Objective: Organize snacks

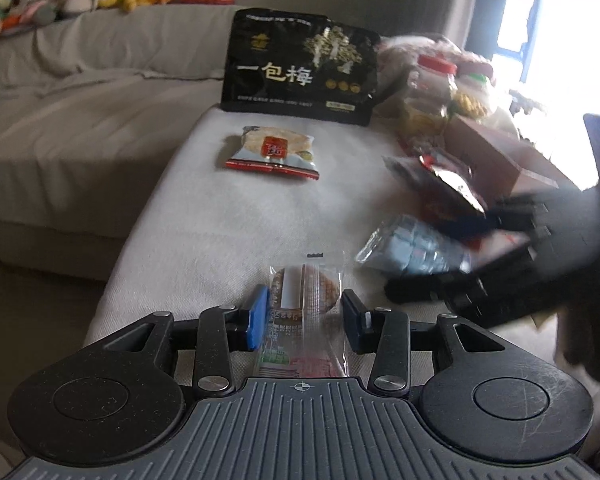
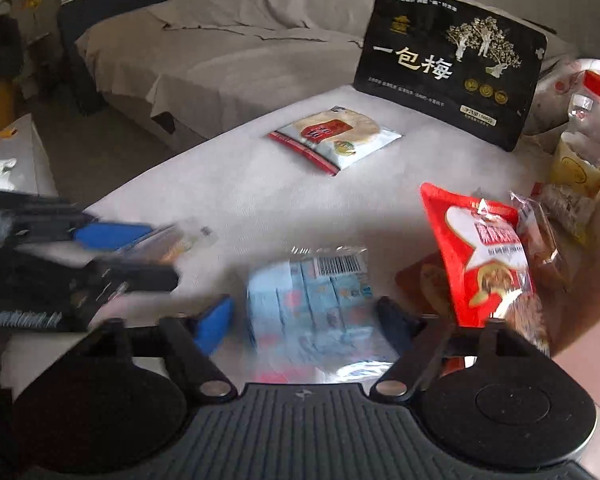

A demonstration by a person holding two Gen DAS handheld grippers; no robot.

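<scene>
Risk first, by size. The black bag (image 2: 452,68) stands upright at the far end of the ottoman (image 1: 220,220); a knock from either arm could tip it.

The blue pack (image 2: 312,304) sits between the right gripper's (image 2: 304,316) pads. It is blurred, so I cannot tell whether the pads press on it; a loose hold on slick film could let it slide.

The red pouch (image 2: 480,256) leans just beside that gripper and could be dragged along.

The left gripper (image 1: 304,312) straddles a cookie packet (image 1: 304,296); its left pad touches the wrap, the right stands off, so it is not clamped. Closing hard could crack the cookie.

Containers: a cardboard box (image 1: 496,152) at the right edge, contents unclear; a red-lidded jar (image 1: 432,92) holding pale snacks.

The cracker packet (image 1: 272,152) lies flat mid-ottoman, well apart from both grippers.
</scene>
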